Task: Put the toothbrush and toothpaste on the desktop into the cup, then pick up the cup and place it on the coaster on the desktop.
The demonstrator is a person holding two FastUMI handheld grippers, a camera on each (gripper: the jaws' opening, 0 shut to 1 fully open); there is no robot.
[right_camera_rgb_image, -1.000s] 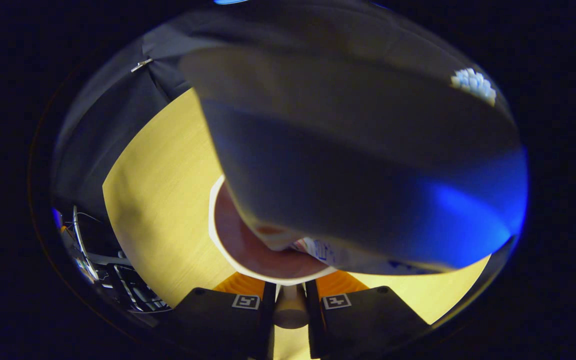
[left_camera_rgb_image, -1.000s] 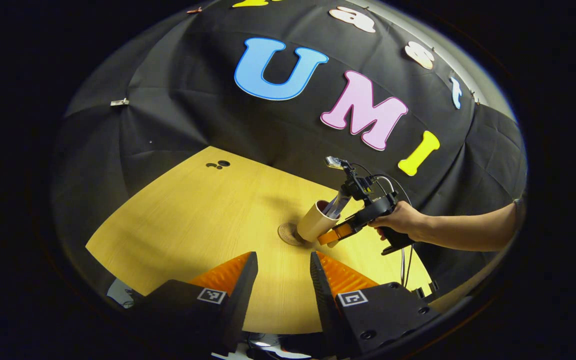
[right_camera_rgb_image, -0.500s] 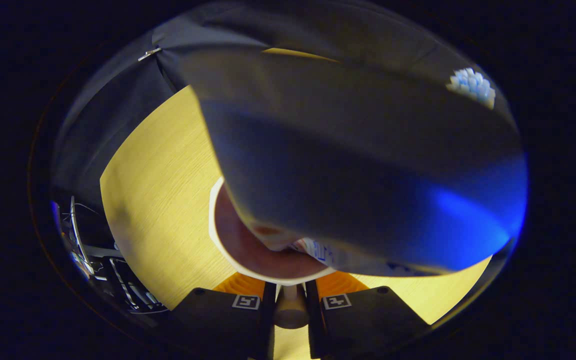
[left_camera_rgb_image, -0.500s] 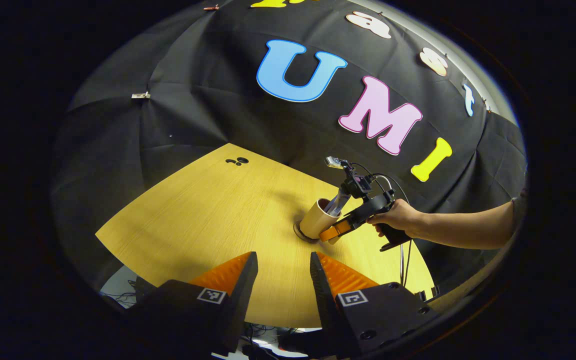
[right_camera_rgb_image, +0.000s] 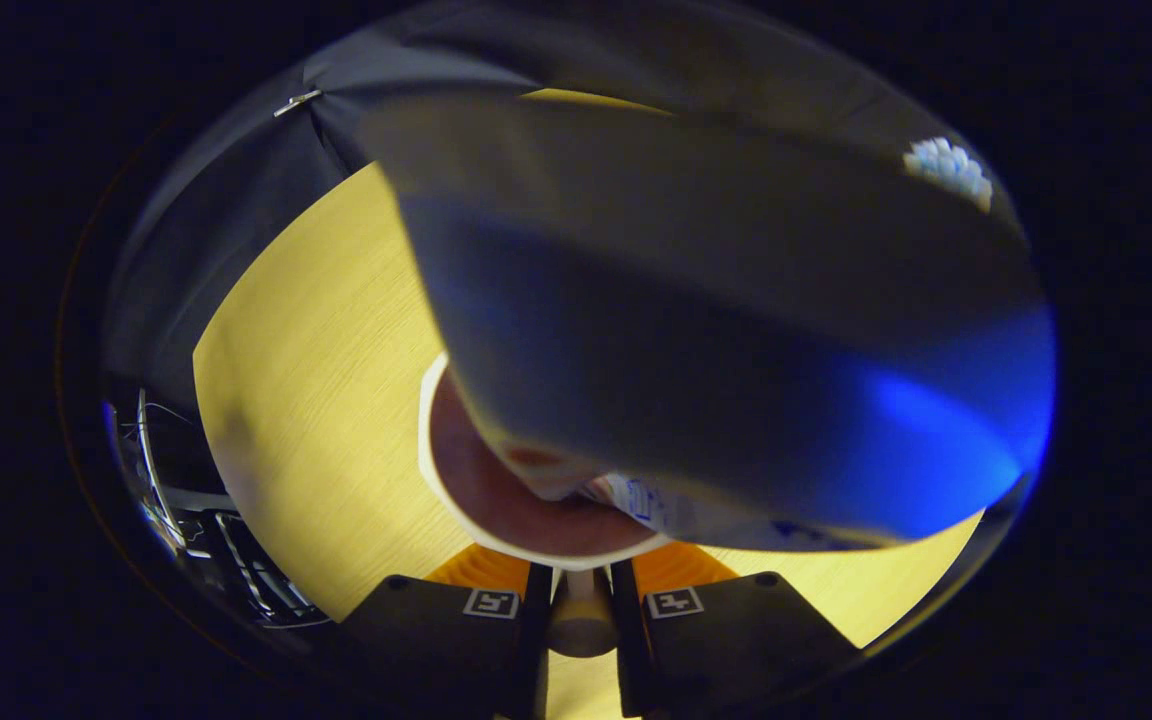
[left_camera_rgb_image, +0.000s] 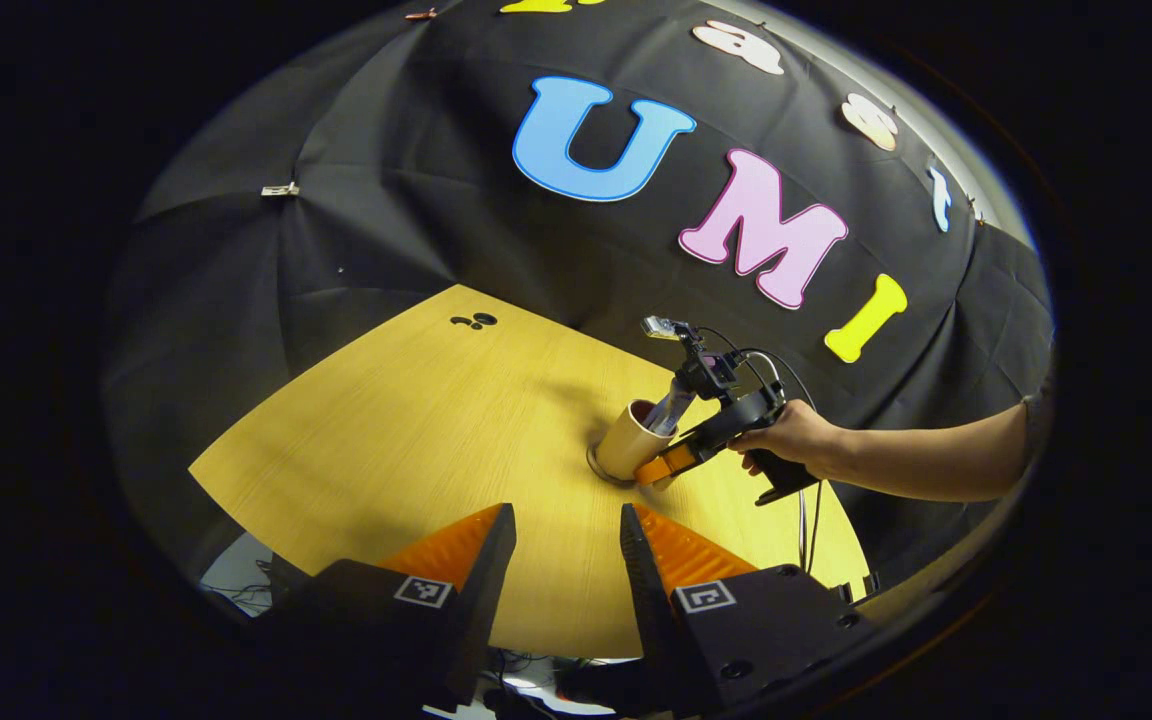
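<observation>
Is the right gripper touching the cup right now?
Touching. In the right gripper view, the right gripper has both fingers pressed on the cup handle between them.

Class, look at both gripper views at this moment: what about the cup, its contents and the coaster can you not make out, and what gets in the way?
- Coaster: left gripper view, mostly under the cup; whether it sits flat is too small to judge.
- Toothpaste: right gripper view, a large blur close to the lens.
- Toothbrush: right gripper view, bristles visible, handle lost behind the toothpaste.
- Right gripper: its fingers pinch the cup's handle; the cup's base is hidden.
</observation>
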